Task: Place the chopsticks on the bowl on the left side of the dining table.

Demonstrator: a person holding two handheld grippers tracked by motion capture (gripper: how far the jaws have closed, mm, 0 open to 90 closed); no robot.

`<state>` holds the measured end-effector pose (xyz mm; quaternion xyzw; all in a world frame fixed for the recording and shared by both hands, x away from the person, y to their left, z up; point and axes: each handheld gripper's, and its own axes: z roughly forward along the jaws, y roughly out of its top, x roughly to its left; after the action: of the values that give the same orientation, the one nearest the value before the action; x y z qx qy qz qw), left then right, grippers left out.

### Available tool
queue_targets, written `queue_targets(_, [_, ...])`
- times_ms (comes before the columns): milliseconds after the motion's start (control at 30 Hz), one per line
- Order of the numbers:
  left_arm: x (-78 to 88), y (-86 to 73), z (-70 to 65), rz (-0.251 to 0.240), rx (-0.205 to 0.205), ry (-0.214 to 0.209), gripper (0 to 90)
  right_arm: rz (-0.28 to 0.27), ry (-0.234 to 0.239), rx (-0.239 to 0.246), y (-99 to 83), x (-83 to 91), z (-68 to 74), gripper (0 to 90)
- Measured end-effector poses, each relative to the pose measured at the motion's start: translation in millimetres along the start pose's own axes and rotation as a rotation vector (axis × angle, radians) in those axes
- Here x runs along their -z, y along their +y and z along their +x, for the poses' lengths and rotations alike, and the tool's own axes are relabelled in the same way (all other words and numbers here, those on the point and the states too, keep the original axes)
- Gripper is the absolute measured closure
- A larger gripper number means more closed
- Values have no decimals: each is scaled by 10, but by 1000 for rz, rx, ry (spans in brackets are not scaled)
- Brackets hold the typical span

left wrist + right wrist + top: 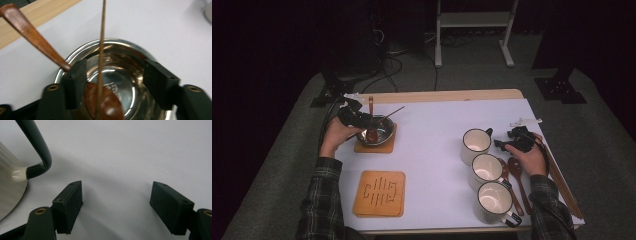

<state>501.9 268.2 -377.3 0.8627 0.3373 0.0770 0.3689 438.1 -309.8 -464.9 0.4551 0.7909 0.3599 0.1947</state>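
Left tongs point(113, 82) open, spoon point(40, 41) bowl half-hidden

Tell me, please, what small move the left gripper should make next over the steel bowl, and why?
Probably lift the left gripper straight up and away from the steel bowl. Its jaws stand open, apart from the thin stick, and the wooden spoon already rests in the bowl with its handle leaning on the rim, so nothing seems left to hold there.
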Motion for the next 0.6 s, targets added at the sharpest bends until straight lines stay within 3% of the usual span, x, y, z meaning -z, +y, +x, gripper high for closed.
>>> queue_targets(67, [13, 9, -48, -12, 0, 0, 283, 1, 1, -2, 1, 1, -1, 247])
queue_targets(267, [36, 4, -192, 18, -31, 17, 167, 4, 0, -1, 4, 0, -2, 248])
queue_targets(600, [68, -34, -427, 5, -27, 17, 45, 8, -1, 0, 8, 1, -1, 249])
